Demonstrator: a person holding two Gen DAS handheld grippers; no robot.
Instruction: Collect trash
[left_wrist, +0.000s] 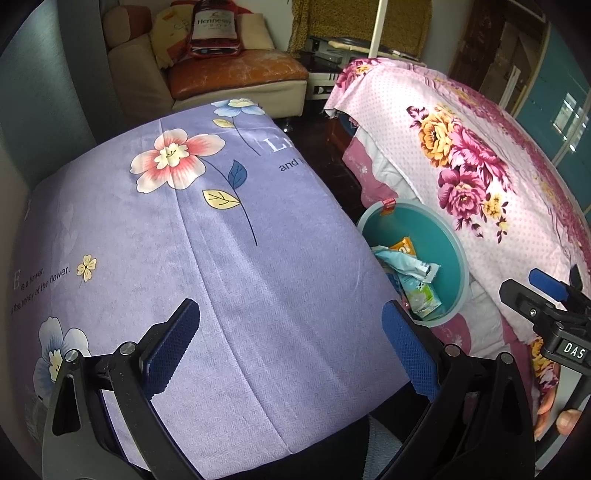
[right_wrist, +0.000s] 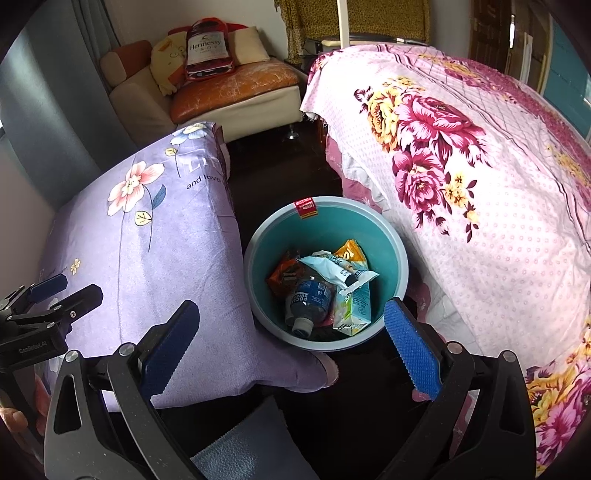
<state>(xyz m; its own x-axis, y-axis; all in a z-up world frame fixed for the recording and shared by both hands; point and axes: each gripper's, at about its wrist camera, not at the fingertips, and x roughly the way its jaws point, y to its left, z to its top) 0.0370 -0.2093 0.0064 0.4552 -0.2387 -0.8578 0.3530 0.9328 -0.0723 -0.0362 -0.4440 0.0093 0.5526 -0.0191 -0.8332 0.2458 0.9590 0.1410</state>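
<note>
Between the two beds, on dark floor: bin (right_wrist: 325, 273) with bottle (right_wrist: 308, 301), carton (right_wrist: 352, 308) and wrappers inside. Directly ahead of right gripper (right_wrist: 291, 341), jaws wide, empty. Off to the right of left gripper (left_wrist: 291, 345), also spread and empty, over purple bed (left_wrist: 184, 240).

Bin (right_wrist: 255, 236) sits on dark floor (right_wrist: 280, 173), wedged between purple cushion (right_wrist: 155, 229) on its left and pink floral bed (right_wrist: 480, 206) on its right. Both just beside the rim. Mouth open from above; bottle (right_wrist: 308, 301) and wrappers (right_wrist: 338, 271) cover the bottom. Floor strip toward sofa (right_wrist: 236, 88) is free.
</note>
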